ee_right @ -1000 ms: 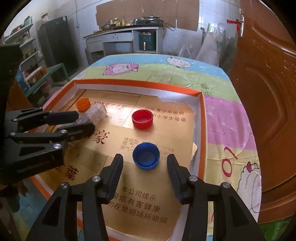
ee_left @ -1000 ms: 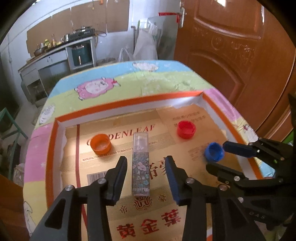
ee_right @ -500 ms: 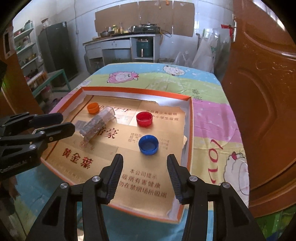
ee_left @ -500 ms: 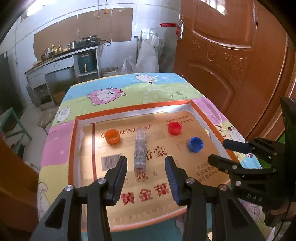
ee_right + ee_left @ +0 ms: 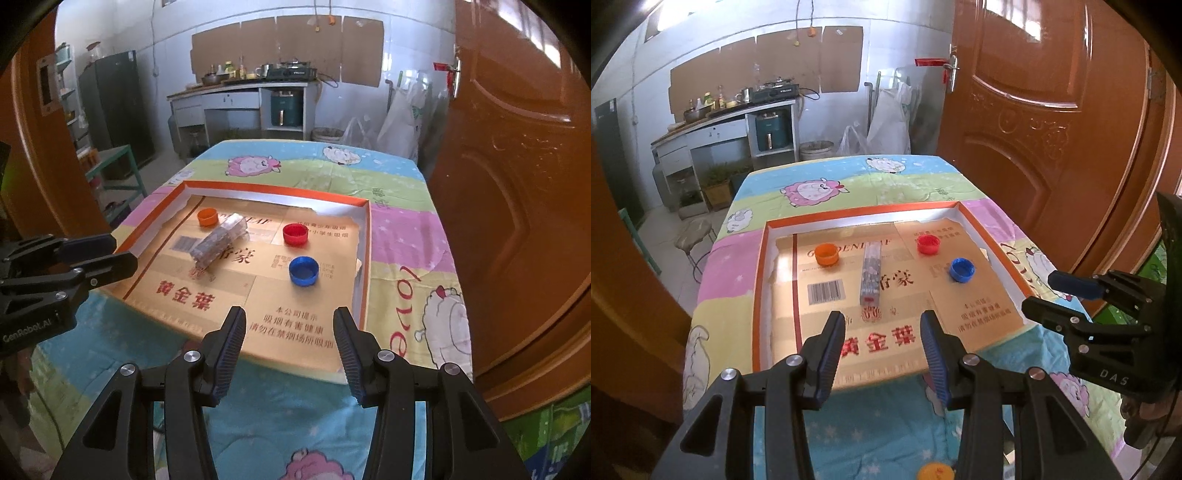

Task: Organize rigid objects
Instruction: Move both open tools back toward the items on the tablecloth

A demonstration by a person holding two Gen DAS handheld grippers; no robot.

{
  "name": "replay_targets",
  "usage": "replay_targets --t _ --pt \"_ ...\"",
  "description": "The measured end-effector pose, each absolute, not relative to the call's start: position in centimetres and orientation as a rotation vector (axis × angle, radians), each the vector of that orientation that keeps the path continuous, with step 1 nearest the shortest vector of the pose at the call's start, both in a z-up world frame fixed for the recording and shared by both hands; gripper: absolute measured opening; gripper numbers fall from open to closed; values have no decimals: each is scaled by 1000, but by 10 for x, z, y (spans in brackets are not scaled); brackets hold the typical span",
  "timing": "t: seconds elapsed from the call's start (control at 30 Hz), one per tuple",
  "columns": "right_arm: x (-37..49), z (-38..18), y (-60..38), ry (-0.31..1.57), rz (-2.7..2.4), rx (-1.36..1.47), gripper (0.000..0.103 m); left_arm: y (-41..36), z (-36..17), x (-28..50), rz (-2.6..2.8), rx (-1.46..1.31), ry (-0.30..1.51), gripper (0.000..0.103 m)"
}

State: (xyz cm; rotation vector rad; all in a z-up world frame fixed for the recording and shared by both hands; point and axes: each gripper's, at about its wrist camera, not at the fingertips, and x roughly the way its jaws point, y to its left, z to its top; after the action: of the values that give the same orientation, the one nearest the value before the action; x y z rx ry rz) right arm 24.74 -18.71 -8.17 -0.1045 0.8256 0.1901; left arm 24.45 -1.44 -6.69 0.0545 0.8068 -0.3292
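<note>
A flat orange-rimmed cardboard tray [image 5: 761, 280] [image 5: 364, 266] lies on the bed. In it are an orange cap [image 5: 827, 253] [image 5: 207, 216], a red cap [image 5: 928, 244] [image 5: 295, 234], a blue cap [image 5: 962, 269] [image 5: 303, 271] and a long flowered tube with a clear lid [image 5: 870, 272] [image 5: 218, 245] lying flat. My left gripper [image 5: 882, 334] hangs open above the tray's near edge, nothing between its fingers. My right gripper [image 5: 289, 332] is open and empty too, short of the blue cap. Each gripper shows in the other's view, the right gripper [image 5: 1067, 295] and the left gripper [image 5: 107, 251].
The tray rests on a cartoon-sheep bedspread [image 5: 820, 192] [image 5: 406, 236]. A brown wooden door [image 5: 1052, 129] [image 5: 517, 184] stands close on the right. A kitchen counter [image 5: 240, 99], a dark fridge [image 5: 110, 110] and a stool [image 5: 696, 232] stand beyond the bed. A small orange lid [image 5: 936, 472] lies near the frame's bottom.
Both grippers have drawn back and up from the tray; the tube and blue cap, once right between the fingers, now lie well ahead. Nothing in the tray has moved.
</note>
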Motion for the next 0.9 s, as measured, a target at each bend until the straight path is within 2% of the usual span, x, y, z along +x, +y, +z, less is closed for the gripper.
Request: replay_targets --t 0.9 --pt "149 -65 -178 785 171 -105 51 -1 -63 146 -381 36 769 42"
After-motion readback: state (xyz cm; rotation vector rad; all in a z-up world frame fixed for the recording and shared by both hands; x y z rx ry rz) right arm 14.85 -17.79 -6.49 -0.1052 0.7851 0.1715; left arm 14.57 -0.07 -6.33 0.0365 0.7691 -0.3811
